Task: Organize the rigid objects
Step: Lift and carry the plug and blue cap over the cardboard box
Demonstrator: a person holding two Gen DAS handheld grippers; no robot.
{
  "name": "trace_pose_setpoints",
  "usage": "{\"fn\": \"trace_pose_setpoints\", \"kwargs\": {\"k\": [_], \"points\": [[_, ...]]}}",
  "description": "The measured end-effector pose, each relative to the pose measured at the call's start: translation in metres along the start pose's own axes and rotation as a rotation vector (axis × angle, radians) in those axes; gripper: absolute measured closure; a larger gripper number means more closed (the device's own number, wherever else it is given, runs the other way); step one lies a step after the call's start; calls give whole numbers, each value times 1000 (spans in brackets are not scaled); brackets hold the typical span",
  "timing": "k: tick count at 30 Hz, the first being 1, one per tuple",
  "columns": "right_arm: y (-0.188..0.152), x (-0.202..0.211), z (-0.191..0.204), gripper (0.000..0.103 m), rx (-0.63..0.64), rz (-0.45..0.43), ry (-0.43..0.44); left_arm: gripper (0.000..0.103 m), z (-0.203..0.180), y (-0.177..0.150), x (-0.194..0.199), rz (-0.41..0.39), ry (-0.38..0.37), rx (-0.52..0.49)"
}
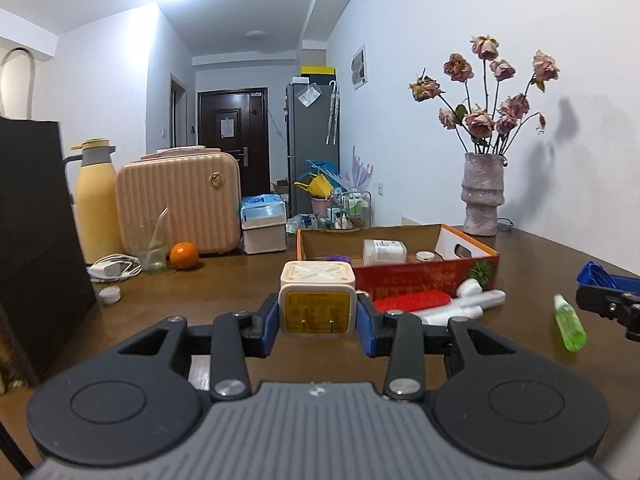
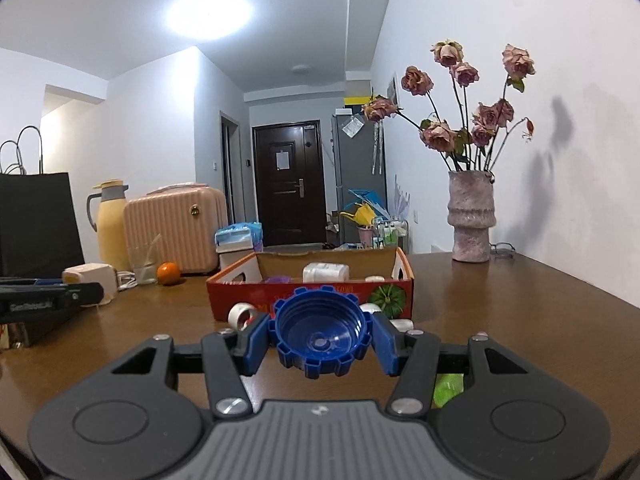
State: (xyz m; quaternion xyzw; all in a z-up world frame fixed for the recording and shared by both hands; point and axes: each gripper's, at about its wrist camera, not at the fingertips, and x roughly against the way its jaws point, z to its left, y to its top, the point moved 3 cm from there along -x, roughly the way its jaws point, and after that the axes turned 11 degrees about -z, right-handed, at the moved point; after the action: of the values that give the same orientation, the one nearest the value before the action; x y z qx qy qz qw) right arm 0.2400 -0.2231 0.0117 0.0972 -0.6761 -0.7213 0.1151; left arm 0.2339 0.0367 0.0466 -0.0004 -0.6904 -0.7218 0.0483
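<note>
My left gripper (image 1: 318,314) is shut on a cream cube-shaped power adapter (image 1: 318,300), held above the brown table in front of the open red cardboard box (image 1: 424,276). My right gripper (image 2: 320,336) is shut on a big blue ribbed bottle cap (image 2: 320,330), its hollow side facing me, held before the same box (image 2: 256,300). The box holds a white jar (image 1: 384,251), a small white lid (image 1: 425,256) and a purple item (image 1: 338,258). A red cylinder (image 1: 412,301), white tubes (image 1: 476,300) and a green bottle (image 1: 569,324) lie on the table near the box.
A pink suitcase (image 1: 180,204), yellow thermos (image 1: 96,200), glass (image 1: 152,252), orange (image 1: 184,255), white charger cable (image 1: 114,268) and black bag (image 1: 36,240) stand at the left. A vase of dried roses (image 1: 482,196) stands back right. A roll of tape (image 2: 242,314) lies by the box.
</note>
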Motion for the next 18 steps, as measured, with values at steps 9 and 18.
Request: {"fn": "trace_pose_setpoints", "kwargs": {"k": [9, 18], "points": [[24, -98, -21, 50, -55, 59, 53, 63, -4, 26, -109, -6, -7, -13], [38, -220, -41, 50, 57, 141, 80, 63, 4, 28, -241, 96, -32, -11]]}}
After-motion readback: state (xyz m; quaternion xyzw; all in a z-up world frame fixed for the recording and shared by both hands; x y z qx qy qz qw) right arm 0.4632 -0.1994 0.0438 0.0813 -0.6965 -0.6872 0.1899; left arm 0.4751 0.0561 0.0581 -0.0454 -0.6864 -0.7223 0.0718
